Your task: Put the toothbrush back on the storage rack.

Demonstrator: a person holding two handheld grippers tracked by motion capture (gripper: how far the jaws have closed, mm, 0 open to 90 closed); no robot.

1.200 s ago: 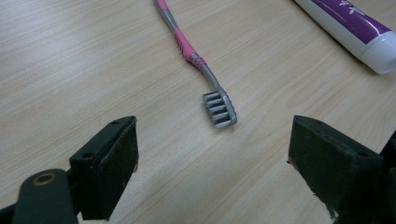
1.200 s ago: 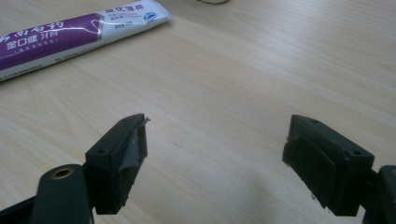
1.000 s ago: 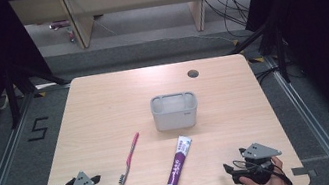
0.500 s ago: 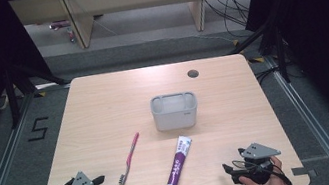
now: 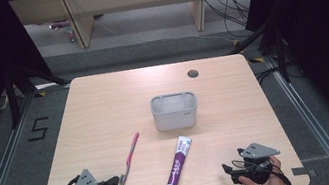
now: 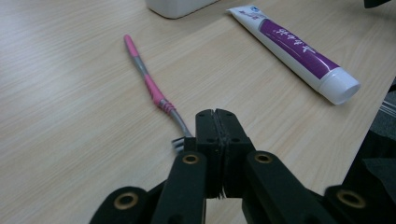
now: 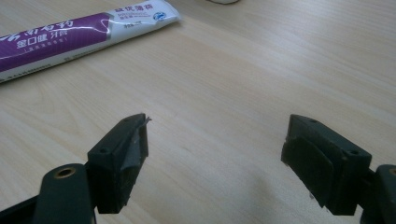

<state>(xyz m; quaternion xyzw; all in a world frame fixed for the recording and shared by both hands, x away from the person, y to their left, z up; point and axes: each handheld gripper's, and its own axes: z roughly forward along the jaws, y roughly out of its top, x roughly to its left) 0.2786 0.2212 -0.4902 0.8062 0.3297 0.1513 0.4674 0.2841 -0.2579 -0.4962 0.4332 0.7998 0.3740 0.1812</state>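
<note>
L gripper (image 5: 112, 183) jaws just closed, nothing between them; toothbrush (image 5: 130, 155) lies untouched on table (image 5: 104, 107), bristle end just beyond the tips.
Toothpaste (image 5: 178, 165), holder (image 5: 174, 110) unmoved; R gripper (image 5: 227, 168) gapes empty. Brush head partly hidden behind L jaws.

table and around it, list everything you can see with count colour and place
toothbrush: 1, pink and grey, lying left of centre, bristle end just ahead of the left gripper
toothpaste tube: 1, white and purple, lying near the front, cap toward the person
holder box: 1, light grey, two compartments, centre of table
table: 1, light wood, with a round cable hole at the back right
number 5 mark: 1, black, on the floor to the left
shelf unit: 1, beige, behind the table
left gripper: 1, black, front left corner, jaws shut with nothing between them
right gripper: 1, black, front right corner, jaws open and empty
</note>
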